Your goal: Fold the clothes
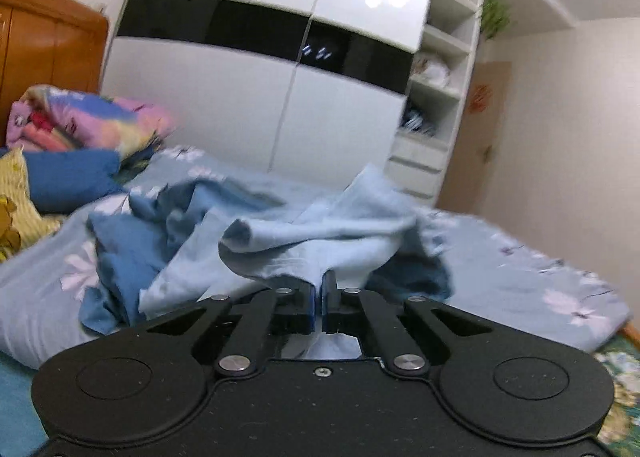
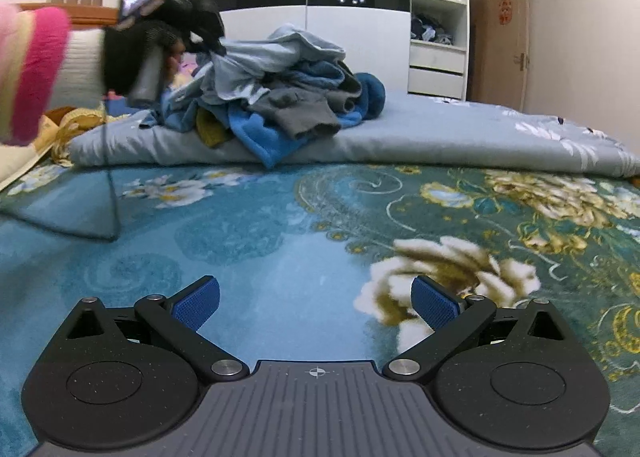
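The left gripper pinches a light blue garment at centre frame — a thin grip may slip — while the right gripper hangs wide apart, holding nothing, over the bedspread.

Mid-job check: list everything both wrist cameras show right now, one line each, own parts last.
light blue garment: 1, pale blue, top of the pile, pinched in the left tool
clothes pile: 1 heap, blues, grey, mustard, on the floral quilt
floral quilt: 1, grey-blue with white flowers, folded across the bed
bedspread: 1, teal with gold and white flowers, under the right tool
wardrobe: 1, white with a black band, behind the bed
open shelves: 1 unit, white, right of the wardrobe
door: 1, brown, far right
left tool: black, blue pads, shut on the garment
right tool: black, blue pads, open above the bedspread, holding nothing
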`<state>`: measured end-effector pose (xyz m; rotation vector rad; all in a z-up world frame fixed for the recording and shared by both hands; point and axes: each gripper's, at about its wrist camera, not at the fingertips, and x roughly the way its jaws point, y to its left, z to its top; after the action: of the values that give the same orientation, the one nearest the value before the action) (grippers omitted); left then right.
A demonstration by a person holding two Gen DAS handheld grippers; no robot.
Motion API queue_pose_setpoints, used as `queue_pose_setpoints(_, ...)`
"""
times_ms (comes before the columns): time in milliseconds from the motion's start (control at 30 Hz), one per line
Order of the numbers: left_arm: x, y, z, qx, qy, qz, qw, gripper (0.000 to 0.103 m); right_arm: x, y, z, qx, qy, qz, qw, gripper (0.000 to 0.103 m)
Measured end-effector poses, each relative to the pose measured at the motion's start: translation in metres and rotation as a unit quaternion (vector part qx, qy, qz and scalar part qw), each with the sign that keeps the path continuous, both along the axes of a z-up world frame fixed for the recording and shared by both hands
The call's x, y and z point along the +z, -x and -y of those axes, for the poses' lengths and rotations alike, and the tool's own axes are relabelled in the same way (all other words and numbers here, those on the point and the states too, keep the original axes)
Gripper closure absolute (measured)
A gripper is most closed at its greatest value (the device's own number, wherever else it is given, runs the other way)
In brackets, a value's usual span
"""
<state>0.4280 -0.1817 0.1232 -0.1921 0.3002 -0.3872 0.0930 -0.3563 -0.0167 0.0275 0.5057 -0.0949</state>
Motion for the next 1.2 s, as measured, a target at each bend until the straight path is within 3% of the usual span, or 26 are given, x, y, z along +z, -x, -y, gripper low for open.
queue_pose_setpoints(100,0.018,0.046,-0.023,-0.023,0.003,0.014,0.9996,0.103,0.012,0.009,0.0,-0.008,-0.009,0.007,1.0,0.0)
queue_pose_setpoints(267,0.023,0.149,-0.066,-0.088,-0.032,0.012,0.9956,0.103,0.04,0.032,0.001,-0.03,-0.024,0.029,0.999,0.0)
queue_pose_setpoints(433,-0.003,0.268,-0.108,-0.149,-0.051,-0.042,0.9866,0.103,0.067,0.063,-0.002,-0.044,-0.023,0.05,0.998,0.0)
queue_pose_setpoints(567,-0.041,0.349,-0.124,-0.195,-0.038,-0.134,0.9708,0.103,0.082,0.089,-0.008,-0.05,-0.032,0.061,0.996,0.0)
queue_pose_setpoints(667,-0.057,0.392,-0.128,-0.203,-0.052,-0.133,0.9686,0.103,0.09,0.107,-0.015,-0.046,-0.032,0.069,0.996,0.0)
queue_pose_setpoints(767,-0.058,0.4,-0.133,-0.184,-0.058,-0.133,0.9721,0.102,0.093,0.109,-0.018,-0.035,-0.036,0.062,0.997,0.0)
queue_pose_setpoints(833,-0.049,0.394,-0.145,-0.171,-0.046,-0.121,0.9767,0.084,0.092,0.098,-0.017,-0.023,-0.047,0.048,0.998,0.0)
queue_pose_setpoints(867,-0.045,0.389,-0.151,-0.162,-0.04,-0.114,0.9793,0.063,0.092,0.093,-0.017,-0.016,-0.052,0.04,0.998,0.0)
queue_pose_setpoints(900,-0.042,0.383,-0.158,-0.144,-0.037,-0.107,0.9832,0.048,0.091,0.088,-0.017,-0.01,-0.057,0.033,0.998,0.0)
queue_pose_setpoints(967,-0.042,0.363,-0.167,-0.11,-0.043,-0.095,0.9885,0.04,0.091,0.078,-0.016,0.002,-0.068,0.018,0.998,0.0)
queue_pose_setpoints(1000,-0.045,0.351,-0.172,-0.094,-0.047,-0.091,0.9903,0.029,0.09,0.073,-0.015,0.009,-0.073,0.011,0.997,0.0)
queue_pose_setpoints(1067,-0.057,0.321,-0.178,-0.066,-0.046,-0.105,0.9913,0.024,0.09,0.062,-0.014,0.021,-0.084,-0.004,0.996,0.008)
queue_pose_setpoints(1100,-0.066,0.303,-0.18,-0.052,-0.034,-0.126,0.9901,0.024,0.088,0.055,-0.014,0.026,-0.087,-0.013,0.996,0.018)
queue_pose_setpoints(1200,-0.091,0.251,-0.189,-0.015,0.007,-0.186,0.9824,0.023,0.071,0.008,-0.014,0.019,-0.083,-0.062,0.994,0.032)
